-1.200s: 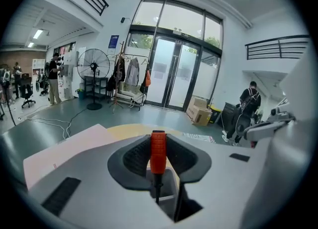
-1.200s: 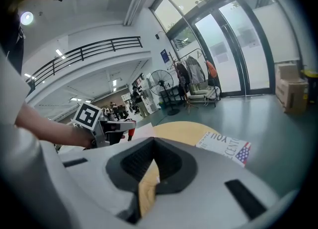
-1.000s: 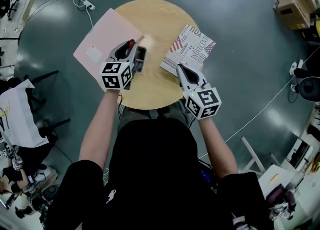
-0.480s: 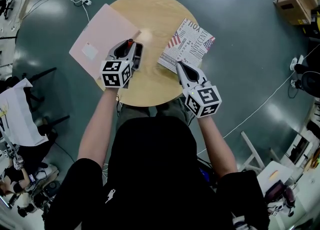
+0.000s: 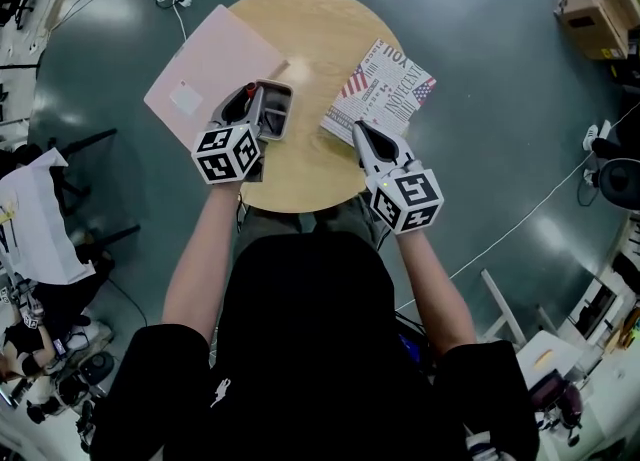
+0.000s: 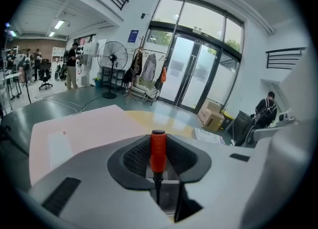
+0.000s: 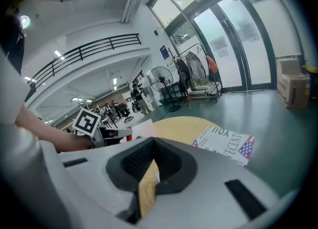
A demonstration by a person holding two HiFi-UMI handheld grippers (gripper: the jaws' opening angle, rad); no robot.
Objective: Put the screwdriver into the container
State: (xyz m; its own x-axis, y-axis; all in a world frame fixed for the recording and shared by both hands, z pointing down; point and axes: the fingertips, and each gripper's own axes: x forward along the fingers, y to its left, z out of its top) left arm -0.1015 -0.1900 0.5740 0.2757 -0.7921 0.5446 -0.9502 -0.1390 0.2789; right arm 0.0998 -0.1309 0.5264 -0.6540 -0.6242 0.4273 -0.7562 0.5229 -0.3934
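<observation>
A screwdriver (image 6: 158, 149) with a red handle and dark shaft stands upright between the jaws of my left gripper (image 6: 158, 168), which is shut on it. In the head view the left gripper (image 5: 251, 101) hangs over the left part of the round wooden table (image 5: 310, 39). Its tips are just left of a small dark rectangular container (image 5: 276, 109). Only a bit of the red handle (image 5: 250, 91) shows there. My right gripper (image 5: 359, 133) rests low over the table's near right, shut and empty, as the right gripper view (image 7: 151, 144) also shows.
A pink sheet (image 5: 205, 71) overhangs the table's left edge. A printed magazine (image 5: 385, 89) with a flag design lies at the right edge, just beyond the right gripper. Cables and cardboard boxes (image 5: 590, 4) sit on the green floor around the table.
My left gripper has shifted a little to the left and turned, still holding the screwdriver, so more of the container shows beside it. The right gripper has stayed put.
</observation>
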